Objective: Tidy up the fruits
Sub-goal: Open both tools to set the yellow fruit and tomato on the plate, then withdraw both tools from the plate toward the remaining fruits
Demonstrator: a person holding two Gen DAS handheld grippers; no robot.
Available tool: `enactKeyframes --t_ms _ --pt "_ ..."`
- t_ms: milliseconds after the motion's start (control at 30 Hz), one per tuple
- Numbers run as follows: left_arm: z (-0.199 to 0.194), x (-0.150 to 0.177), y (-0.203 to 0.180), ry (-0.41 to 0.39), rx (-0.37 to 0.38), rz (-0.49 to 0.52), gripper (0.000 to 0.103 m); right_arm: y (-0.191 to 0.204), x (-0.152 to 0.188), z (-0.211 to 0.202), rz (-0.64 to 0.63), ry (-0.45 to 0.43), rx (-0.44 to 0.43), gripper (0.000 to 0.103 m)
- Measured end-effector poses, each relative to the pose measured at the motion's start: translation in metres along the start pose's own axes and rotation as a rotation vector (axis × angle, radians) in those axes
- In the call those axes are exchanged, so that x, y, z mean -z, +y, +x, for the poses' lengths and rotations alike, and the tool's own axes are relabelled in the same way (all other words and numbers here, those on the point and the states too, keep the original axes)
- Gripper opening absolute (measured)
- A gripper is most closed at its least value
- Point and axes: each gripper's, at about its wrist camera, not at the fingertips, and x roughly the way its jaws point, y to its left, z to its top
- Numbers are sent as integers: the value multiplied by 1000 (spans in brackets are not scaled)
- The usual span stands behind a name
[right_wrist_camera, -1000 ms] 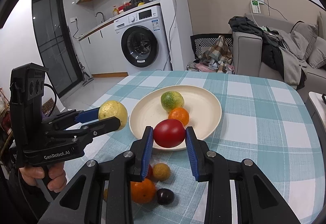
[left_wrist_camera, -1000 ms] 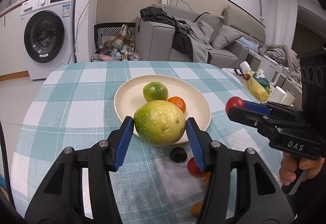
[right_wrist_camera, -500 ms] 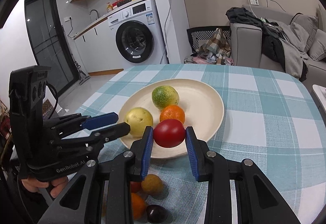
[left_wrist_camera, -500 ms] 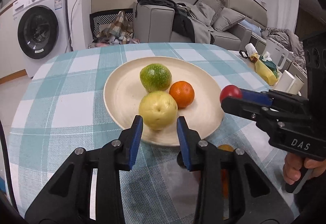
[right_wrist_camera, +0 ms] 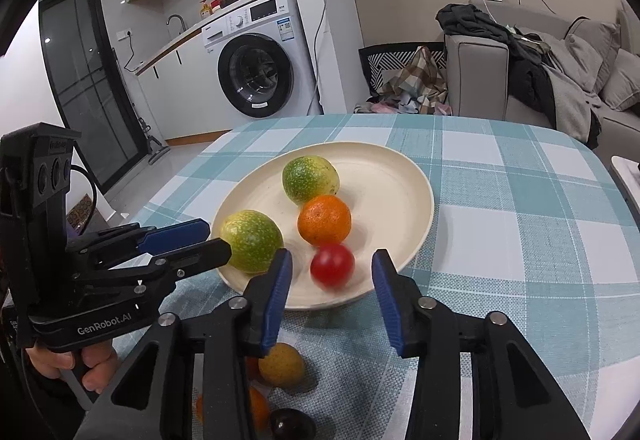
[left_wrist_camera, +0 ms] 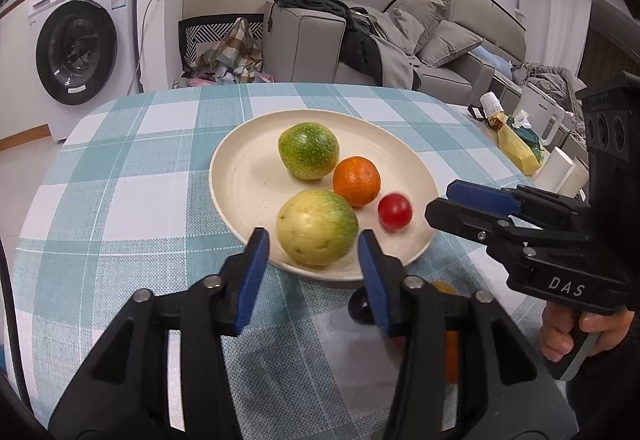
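Observation:
A cream plate (left_wrist_camera: 224,144) on the checked cloth holds a green fruit (left_wrist_camera: 308,156), an orange (left_wrist_camera: 356,181), a yellow-green fruit (left_wrist_camera: 317,226) and a small red tomato (left_wrist_camera: 395,211). My left gripper (left_wrist_camera: 313,240) flanks the yellow-green fruit at the plate's near rim. Its jaws are opening, with a gap between each pad and the fruit. In the right wrist view my right gripper (right_wrist_camera: 332,258) straddles the blurred red tomato (right_wrist_camera: 332,266) on the plate (right_wrist_camera: 400,168). Those jaws are opening too, and the pads stand clear of it.
Loose fruit lies on the cloth under the grippers: a yellowish one (right_wrist_camera: 281,365), an orange one (right_wrist_camera: 256,410) and a dark one (right_wrist_camera: 288,424). A side table with cups and a yellow bag (left_wrist_camera: 516,148) stands to the right. A hand (right_wrist_camera: 92,368) holds each handle.
Both grippers came down to the plate. The left one set the yellow-green fruit on the plate and its jaws widened. The right one let go of the red tomato, which now lies on the plate.

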Motion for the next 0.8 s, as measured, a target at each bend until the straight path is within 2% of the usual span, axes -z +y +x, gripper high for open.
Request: enactKeyframes --t_ms 33,167,200,267,333,467,533,800 --pt "-2 1 -1 0 -2 2 54 0 0 -1 -2 2 1 45" --pt "-12 3 -4 -10 -10 10 82 1 0 -5 -1 0 9 54" --pt "-16 3 -4 -15 -11 10 84 1 1 -7 1 2 8 56" --pt "-21 5 -5 -21 -16 12 85 1 3 -10 4 -3 10 71" --pt "-27 7 -6 -21 -24 13 87 1 5 -14 9 -11 9 82" --pt "-38 13 -6 -33 -49 7 102 3 8 -21 6 -14 18 99" --pt "-45 16 -6 -41 -55 4 102 3 9 -23 7 -13 25 103" --pt "-66 32 -12 -43 -78 21 102 5 20 -34 7 -9 46 103"
